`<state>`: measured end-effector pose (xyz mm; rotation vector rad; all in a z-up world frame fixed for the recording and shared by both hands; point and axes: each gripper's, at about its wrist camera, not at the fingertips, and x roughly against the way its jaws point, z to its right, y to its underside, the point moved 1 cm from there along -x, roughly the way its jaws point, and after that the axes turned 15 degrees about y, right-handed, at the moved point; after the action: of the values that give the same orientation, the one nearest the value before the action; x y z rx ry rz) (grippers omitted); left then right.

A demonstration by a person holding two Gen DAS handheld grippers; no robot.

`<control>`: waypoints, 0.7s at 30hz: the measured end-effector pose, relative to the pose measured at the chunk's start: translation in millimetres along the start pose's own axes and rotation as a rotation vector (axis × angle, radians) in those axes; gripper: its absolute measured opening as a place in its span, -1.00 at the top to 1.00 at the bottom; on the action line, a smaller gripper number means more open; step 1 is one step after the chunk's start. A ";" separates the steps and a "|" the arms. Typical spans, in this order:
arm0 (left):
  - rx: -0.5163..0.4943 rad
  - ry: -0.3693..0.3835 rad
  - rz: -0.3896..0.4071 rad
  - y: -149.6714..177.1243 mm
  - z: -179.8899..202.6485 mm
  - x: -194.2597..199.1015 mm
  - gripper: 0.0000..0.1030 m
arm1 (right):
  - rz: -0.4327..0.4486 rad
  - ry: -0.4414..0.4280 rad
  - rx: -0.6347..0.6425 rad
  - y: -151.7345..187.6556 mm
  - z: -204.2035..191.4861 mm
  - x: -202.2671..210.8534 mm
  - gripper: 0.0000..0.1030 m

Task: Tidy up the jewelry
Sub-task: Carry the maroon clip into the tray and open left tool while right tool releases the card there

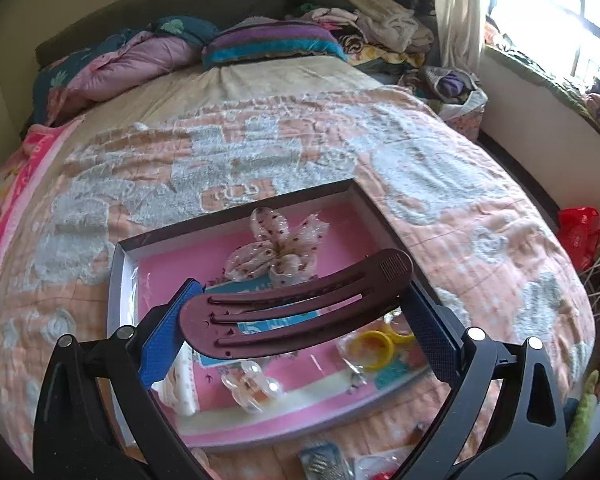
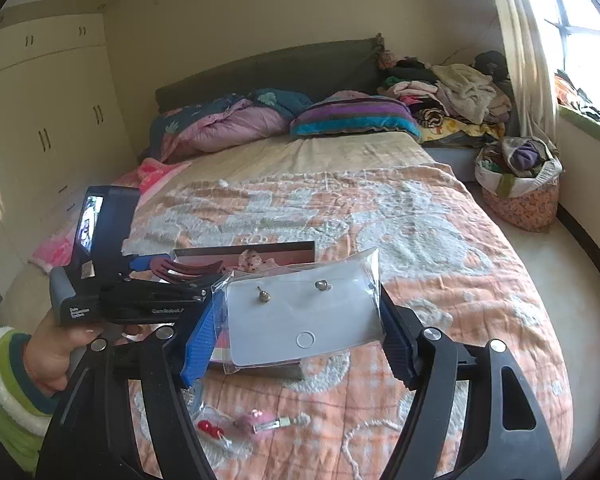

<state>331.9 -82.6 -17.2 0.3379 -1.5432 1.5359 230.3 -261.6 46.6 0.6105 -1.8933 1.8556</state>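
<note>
My left gripper (image 1: pixel 300 294) is shut on a maroon slotted hair clip (image 1: pixel 296 312), held crosswise between the blue pads above a shallow pink-lined box (image 1: pixel 236 213) on the bed. In the box lie a dotted fabric bow (image 1: pixel 276 250), yellow rings (image 1: pixel 376 347) in a clear packet and a clear hair claw (image 1: pixel 253 390). My right gripper (image 2: pixel 300 316) is shut on a clear packet holding a white card with two stud earrings (image 2: pixel 328 322). In the right wrist view the left gripper (image 2: pixel 156 305) with the clip (image 2: pixel 188 270) sits at the left, over the box (image 2: pixel 288 247).
Small packets (image 1: pixel 324 458) lie on the peach quilt in front of the box, with a red piece (image 2: pixel 208 427) and a pink hair clip (image 2: pixel 260 424). A hand (image 2: pixel 56 354) in a green striped sleeve holds the left gripper. Pillows and folded clothes fill the bed's head; a laundry basket (image 2: pixel 520 184) stands by the window.
</note>
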 end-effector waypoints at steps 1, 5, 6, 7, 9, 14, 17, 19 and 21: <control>-0.004 -0.008 -0.005 0.3 -3.0 -3.6 -0.79 | -0.003 -0.004 0.009 -1.2 -4.7 -6.0 -0.35; 0.008 -0.022 -0.030 3.4 -17.0 -17.8 -0.79 | -0.027 -0.021 0.038 -0.9 -21.9 -26.7 -0.35; 0.014 -0.023 -0.036 4.4 -20.9 -20.8 -0.79 | -0.033 -0.024 0.046 -0.2 -26.1 -31.2 -0.35; 0.018 -0.024 -0.046 6.3 -25.2 -24.5 -0.79 | -0.039 -0.027 0.053 0.6 -30.1 -35.1 -0.35; 0.026 -0.020 -0.057 8.7 -30.6 -29.1 -0.79 | -0.057 -0.033 0.069 3.7 -38.9 -44.8 -0.35; 0.038 -0.017 -0.078 14.9 -42.0 -36.5 -0.79 | -0.084 -0.043 0.083 9.4 -49.7 -65.0 -0.36; 0.054 -0.010 -0.081 18.7 -47.8 -37.8 -0.79 | -0.115 -0.055 0.080 16.7 -55.8 -78.9 -0.36; 0.073 -0.009 -0.089 20.8 -52.0 -40.2 -0.79 | -0.129 -0.060 0.086 20.4 -59.4 -85.1 -0.36; 0.094 0.003 -0.100 23.6 -56.3 -41.9 -0.79 | -0.139 -0.063 0.099 23.7 -63.8 -91.9 -0.36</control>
<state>360.0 -43.8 -73.7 0.4595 -1.4327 1.5325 291.1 -195.6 -24.4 0.8200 -1.7573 1.8693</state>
